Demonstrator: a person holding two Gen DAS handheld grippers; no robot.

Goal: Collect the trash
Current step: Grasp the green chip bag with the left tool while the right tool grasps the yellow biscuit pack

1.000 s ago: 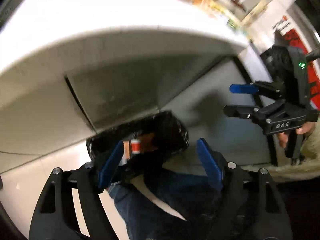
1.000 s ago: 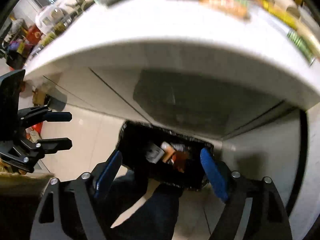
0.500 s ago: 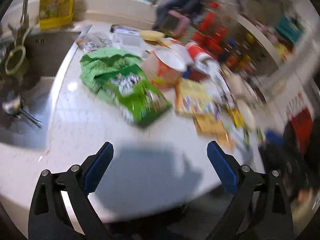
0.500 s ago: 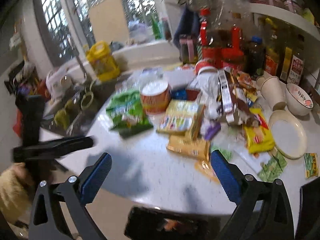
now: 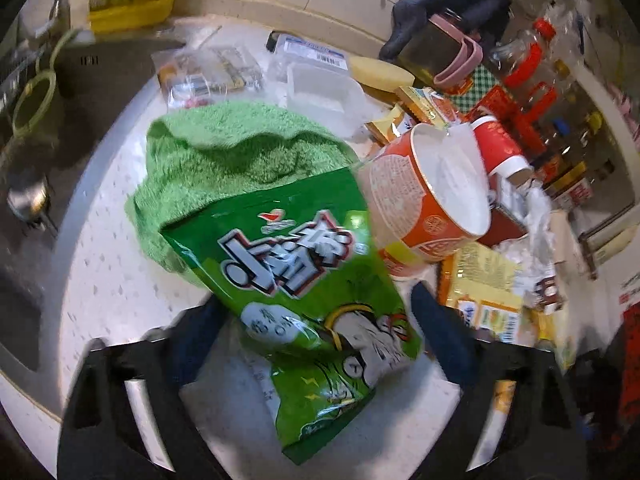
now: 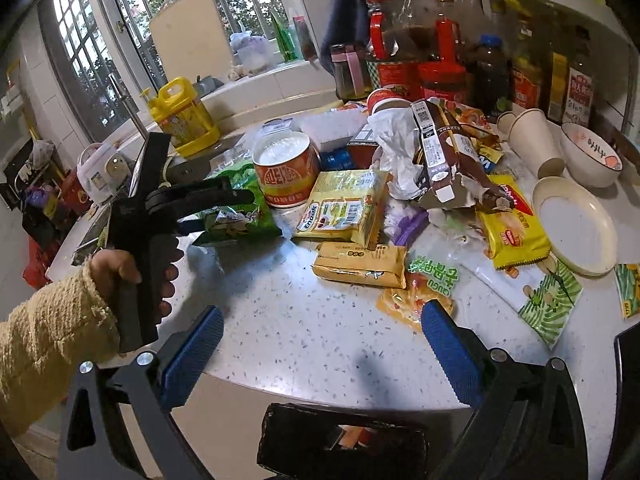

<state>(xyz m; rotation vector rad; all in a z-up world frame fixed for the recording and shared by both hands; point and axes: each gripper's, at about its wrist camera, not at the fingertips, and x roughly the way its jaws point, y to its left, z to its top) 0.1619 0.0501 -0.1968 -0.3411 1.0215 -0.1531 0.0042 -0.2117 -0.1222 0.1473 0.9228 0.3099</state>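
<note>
Two views. From the left wrist: left tongs point(image 5: 316, 320) spread wide, blue pads either side of a green snack bag point(image 5: 304, 300) lying on the speckled white surface point(image 5: 92, 272), pads not closed on it. Upper edge of the bag overlapping a green towel point(image 5: 236, 152); just right of it, an orange instant-noodle cup point(image 5: 432, 204) tipped toward the camera, with a red paper cup point(image 5: 500, 148) behind. Yellow wrappers point(image 5: 484, 288) to the right, a clear plastic box point(image 5: 320, 92) beyond the towel, a sink point(image 5: 36, 128) at the left edge.

From the right wrist: right tongs point(image 6: 320, 344) apart and holding nothing, hovering over a bare stretch of surface point(image 6: 300, 320) near its front edge. Left tongs point(image 6: 224, 208) seen from the side, gripped by a hand point(image 6: 132, 272) in a cream sleeve, fingertips over the green snack bag point(image 6: 236, 216). Noodle cup point(image 6: 286, 174) upright just behind it. More trash well to the right: yellow packets point(image 6: 348, 208), crumpled white paper point(image 6: 394, 152), a torn brown carton point(image 6: 444, 160). Black-lined trash bin point(image 6: 340, 444) below the surface edge, between the right pads, some litter inside.
</note>
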